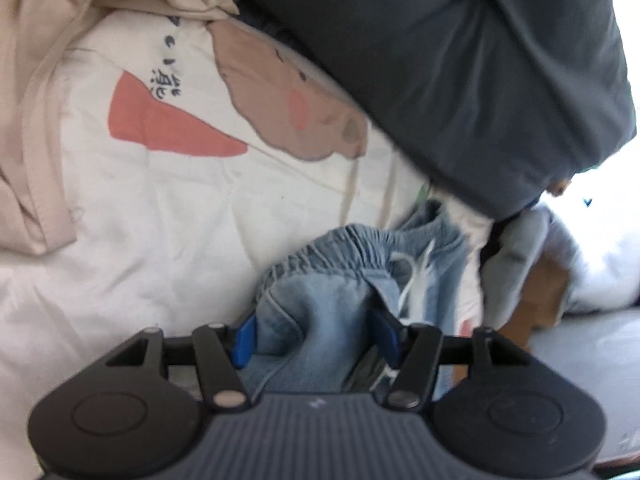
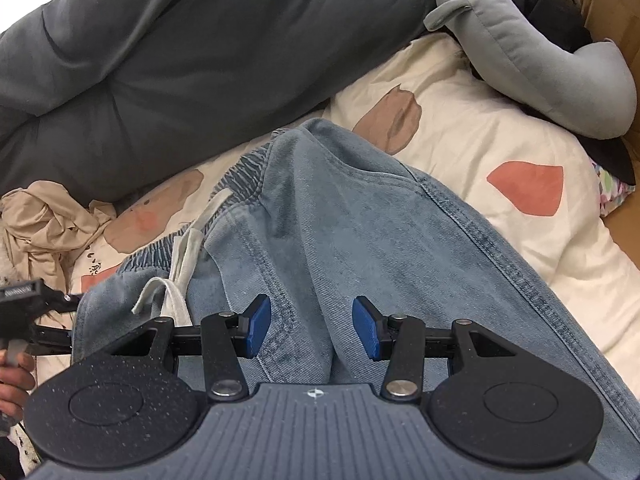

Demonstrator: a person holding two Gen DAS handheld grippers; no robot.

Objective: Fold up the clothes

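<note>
Jeans [image 2: 340, 240], light blue denim, bunch between the blue pads of the left tool [image 1: 316, 340], which clenches a fold near the elastic waistband. Over a leg of them the right tool [image 2: 312, 328] hangs released, jaws apart. They lie on a cream printed quilt [image 2: 460, 140], beside a dark grey duvet [image 2: 180, 60] and a beige garment [image 1: 36, 100].

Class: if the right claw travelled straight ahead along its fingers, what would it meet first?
Most likely the blue jeans: the right claw stands open with denim bunched between its pads. Depth is unclear.
</note>
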